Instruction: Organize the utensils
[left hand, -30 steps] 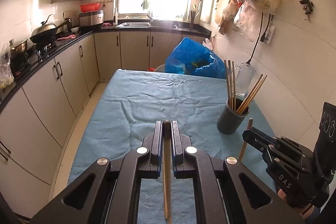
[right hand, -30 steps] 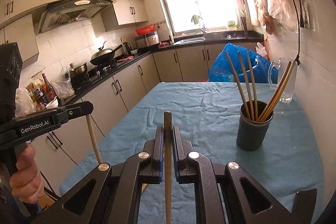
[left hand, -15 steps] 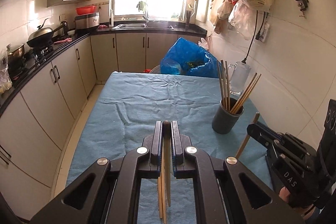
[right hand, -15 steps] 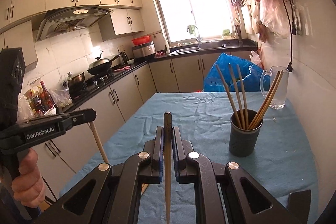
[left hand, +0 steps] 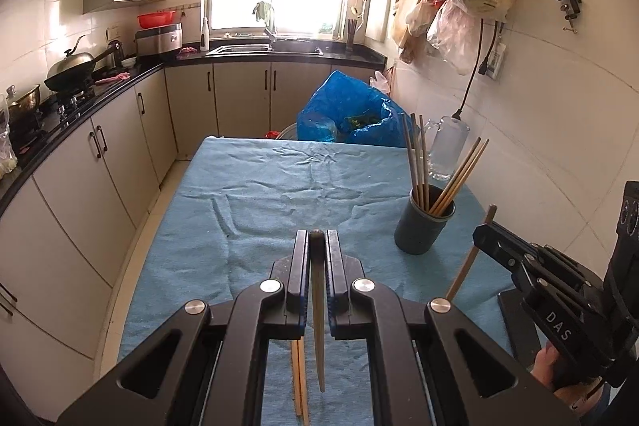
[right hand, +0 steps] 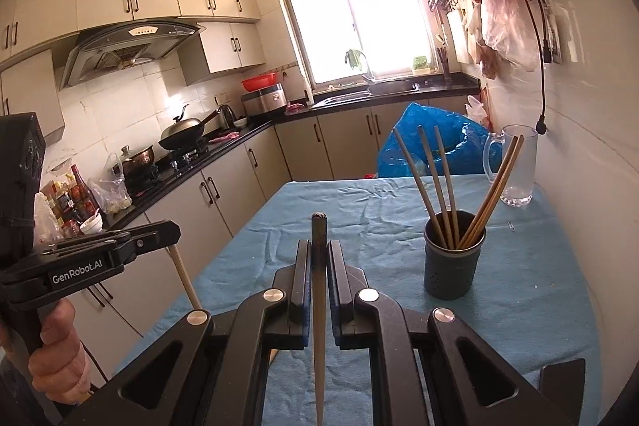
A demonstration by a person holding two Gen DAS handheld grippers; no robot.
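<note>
Each tool is pinching one chopstick: the left tool [left hand: 318, 246] gripping a chopstick [left hand: 318, 322], the right tool [right hand: 318, 258] another [right hand: 318, 326], both hovering over the table [left hand: 255, 210] near the cup [right hand: 453, 262] holding five more.

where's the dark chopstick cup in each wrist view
Left wrist view: the dark cup stands right of centre on the blue cloth, beyond the right gripper.
Right wrist view: the same cup sits right of centre, nearer.
Shared landmark: the glass mug behind the cup.
</note>
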